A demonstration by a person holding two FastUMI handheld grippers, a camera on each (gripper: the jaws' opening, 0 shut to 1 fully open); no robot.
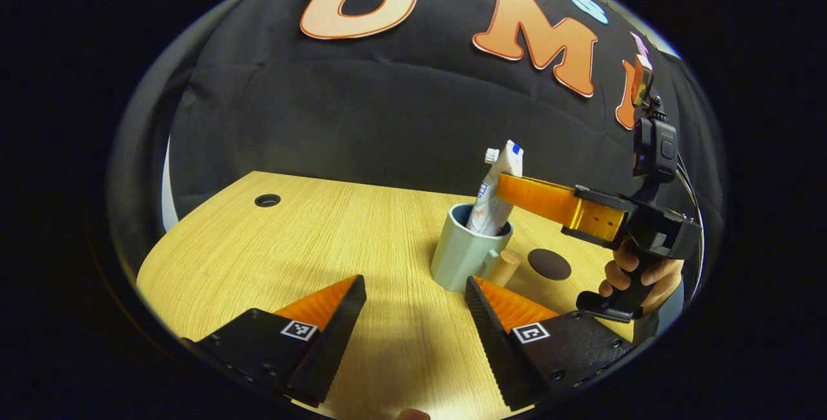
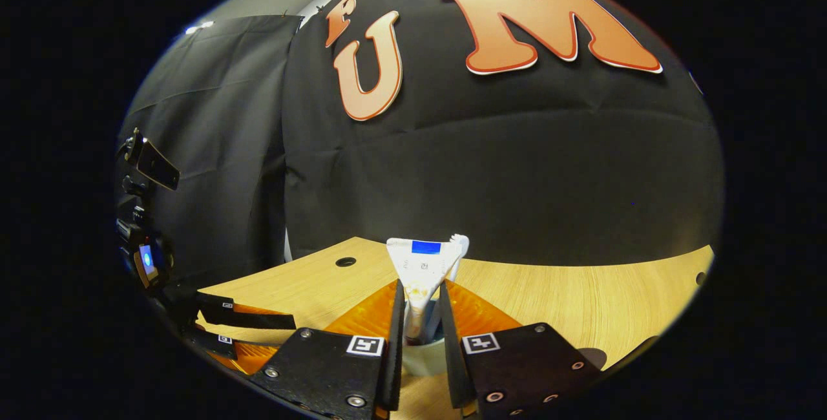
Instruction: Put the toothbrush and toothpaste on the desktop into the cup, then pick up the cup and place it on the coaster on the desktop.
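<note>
A pale blue cup with a wooden handle stands on the wooden desk. A white toothpaste tube stands upright in it, with a toothbrush head poking up behind. My right gripper reaches in from the right and is shut on the tube above the rim. In the right gripper view the tube sits pinched in my right gripper, the brush head beside it and the cup's rim below. My left gripper stands open in front of the cup, nothing in it.
A dark round coaster lies on the desk just right of the cup. A hand holds the right gripper's grip. A cable hole sits at the desk's far left. The left gripper shows low at the left of the right gripper view.
</note>
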